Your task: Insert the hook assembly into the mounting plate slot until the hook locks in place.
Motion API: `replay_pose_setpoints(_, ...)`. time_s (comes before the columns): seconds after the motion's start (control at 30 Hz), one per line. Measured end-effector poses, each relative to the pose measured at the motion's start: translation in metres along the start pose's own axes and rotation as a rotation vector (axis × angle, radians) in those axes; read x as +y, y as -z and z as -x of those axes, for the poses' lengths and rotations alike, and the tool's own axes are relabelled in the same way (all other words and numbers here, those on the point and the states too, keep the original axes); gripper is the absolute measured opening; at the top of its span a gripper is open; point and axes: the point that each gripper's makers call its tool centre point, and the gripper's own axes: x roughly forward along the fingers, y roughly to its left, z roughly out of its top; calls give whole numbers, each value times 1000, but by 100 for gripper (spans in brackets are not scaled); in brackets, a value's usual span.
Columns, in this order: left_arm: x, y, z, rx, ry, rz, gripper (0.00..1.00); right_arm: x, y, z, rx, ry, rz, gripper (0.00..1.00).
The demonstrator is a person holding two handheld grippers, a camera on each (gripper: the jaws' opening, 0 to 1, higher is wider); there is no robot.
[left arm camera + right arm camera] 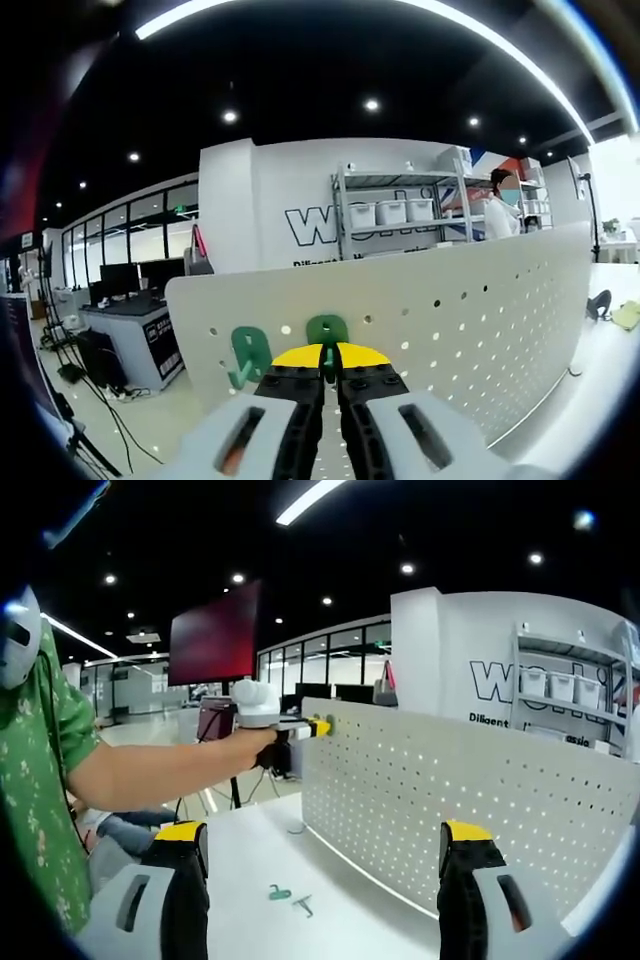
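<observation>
The left gripper [330, 372] is showing its two yellow-tipped jaws pressed almost together, and they are holding one green hook [327, 332] against the white pegboard [480, 320], near its top edge. Just beside it, to the left in the left gripper view, a second green hook [249, 355] is already hanging on the board. In the right gripper view the same left gripper [300, 729] is reaching to the upper corner of the pegboard [450, 790], and a person's hand [265, 752] is carrying it; the person is wearing a green patterned sleeve [45, 770]. The right gripper [322, 852] is standing wide, with nothing between its two jaws, over the white table [250, 860]. On the table two small pieces are lying close to each other: one green hook piece [279, 892] and one grey metal piece [303, 907]; I cannot tell exactly what the grey one is. Behind the pegboard one white wall [290, 190] is carrying large dark letters, of which I am reading only "Wo" before a metal shelf [400, 210] is covering the rest. On this shelf three white bins are standing in a row. One dark red screen [215, 632] is standing further behind.
</observation>
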Motion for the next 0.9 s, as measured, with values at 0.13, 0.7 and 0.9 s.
replay_pose_setpoints(0.13,-1,0,1,4,2,-16,3,-1,1,0,1,0,-4,98)
replay_pose_setpoints(0.7,-1,-2,1,14,-10,-101,3,1,2,0,3,-3,-6,98)
replay_pose_setpoints(0.9,-2,-3,2,12,-14,-97,3,1,4,0,10,-3,-6,98)
